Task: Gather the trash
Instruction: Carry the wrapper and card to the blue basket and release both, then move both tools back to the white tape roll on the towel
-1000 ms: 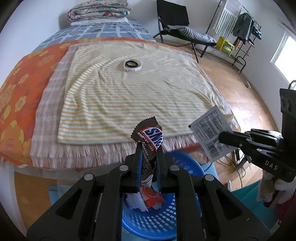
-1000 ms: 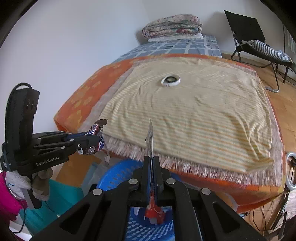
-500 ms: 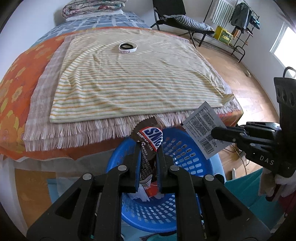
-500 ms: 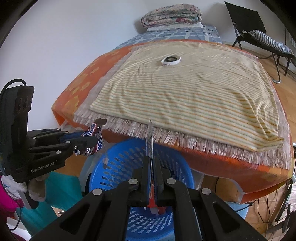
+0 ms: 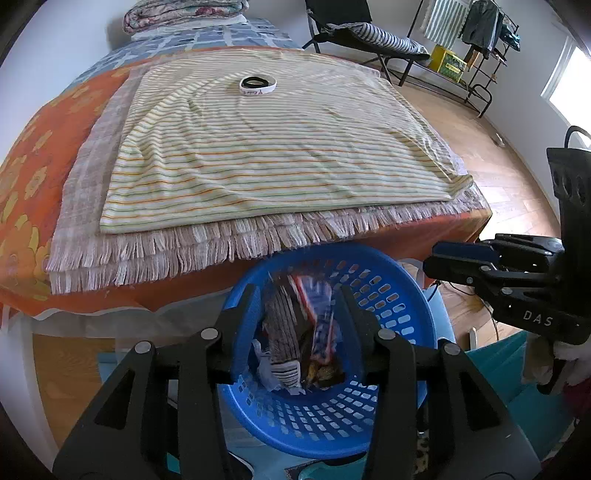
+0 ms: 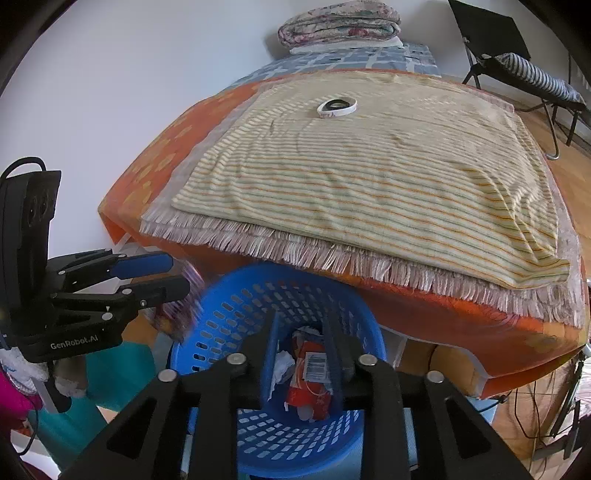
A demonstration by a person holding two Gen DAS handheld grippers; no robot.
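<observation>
A blue perforated basket (image 5: 399,295) stands on the floor at the bed's foot; it also shows in the right wrist view (image 6: 236,295). My left gripper (image 5: 299,291) is open above it, and the brown Snickers wrapper (image 5: 295,325) is blurred between its fingers, dropping free. My right gripper (image 6: 299,325) is open over the basket. The white barcode paper (image 6: 316,365) lies inside on a red wrapper (image 6: 306,395) with other crumpled trash. Each gripper shows in the other's view: the right (image 5: 428,262), the left (image 6: 181,273).
The bed carries a striped yellow cloth (image 5: 280,147) over a fringed blanket (image 5: 184,254) and orange cover. A roll of tape (image 5: 257,84) lies far on the cloth. A black chair (image 5: 354,33) and a clothes rack (image 5: 476,40) stand on the wooden floor.
Both grippers moved down over the basket and opened. The Snickers wrapper left the left gripper and falls; the barcode paper left the right gripper and lies in the basket.
</observation>
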